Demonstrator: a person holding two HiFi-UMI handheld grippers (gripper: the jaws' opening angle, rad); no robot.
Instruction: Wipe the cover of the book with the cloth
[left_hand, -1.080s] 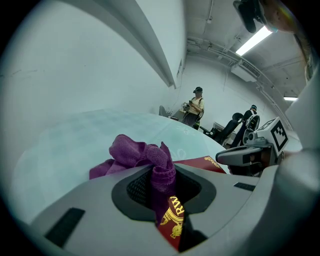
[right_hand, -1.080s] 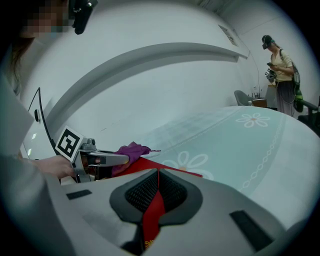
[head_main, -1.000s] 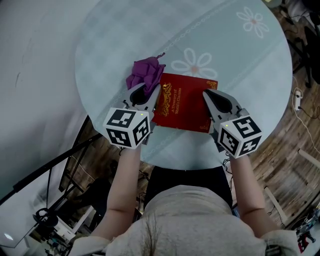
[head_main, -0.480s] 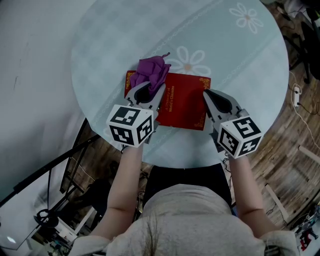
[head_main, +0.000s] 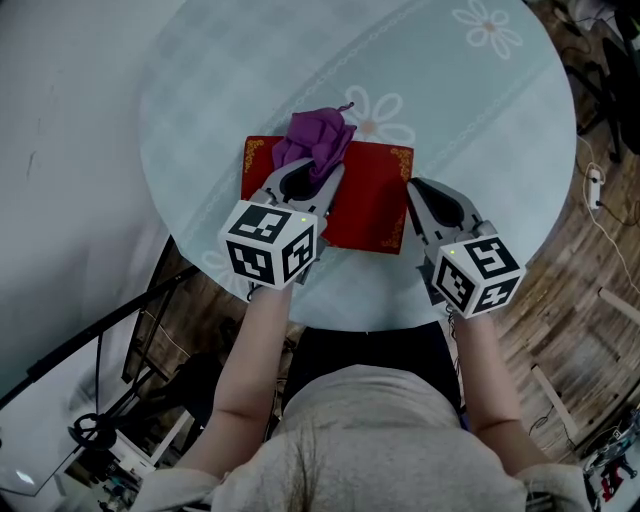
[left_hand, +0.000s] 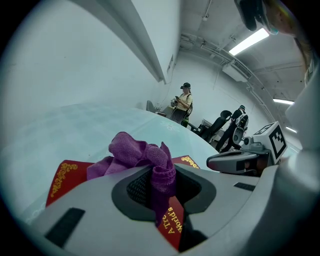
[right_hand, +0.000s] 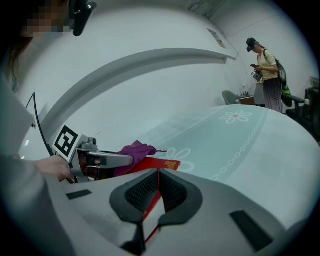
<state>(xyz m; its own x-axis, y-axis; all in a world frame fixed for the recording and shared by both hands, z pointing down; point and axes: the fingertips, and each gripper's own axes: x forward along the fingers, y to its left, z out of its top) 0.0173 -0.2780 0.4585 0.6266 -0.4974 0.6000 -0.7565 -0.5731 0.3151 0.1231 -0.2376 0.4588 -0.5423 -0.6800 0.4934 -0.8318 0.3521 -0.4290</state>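
Observation:
A red book (head_main: 365, 205) with gold print lies on the round pale table (head_main: 470, 120), near its front edge. My left gripper (head_main: 315, 172) is shut on a bunched purple cloth (head_main: 318, 140), which rests on the cover's upper middle. From the left gripper view the cloth (left_hand: 135, 152) is pinched between the pads over the book (left_hand: 65, 175). My right gripper (head_main: 411, 187) is at the book's right edge. Its pads (right_hand: 170, 187) are closed, with a thin red strip of the book (right_hand: 162, 164) between them.
The table's front rim (head_main: 360, 318) is close to the person's body. A wooden floor with cables (head_main: 600, 210) lies to the right and a dark stand (head_main: 100, 340) to the lower left. A person (right_hand: 267, 75) stands far behind the table.
My left gripper has carried the cloth rightward from the book's left edge onto its cover, uncovering the book's left part. The right gripper has stayed at the right edge.

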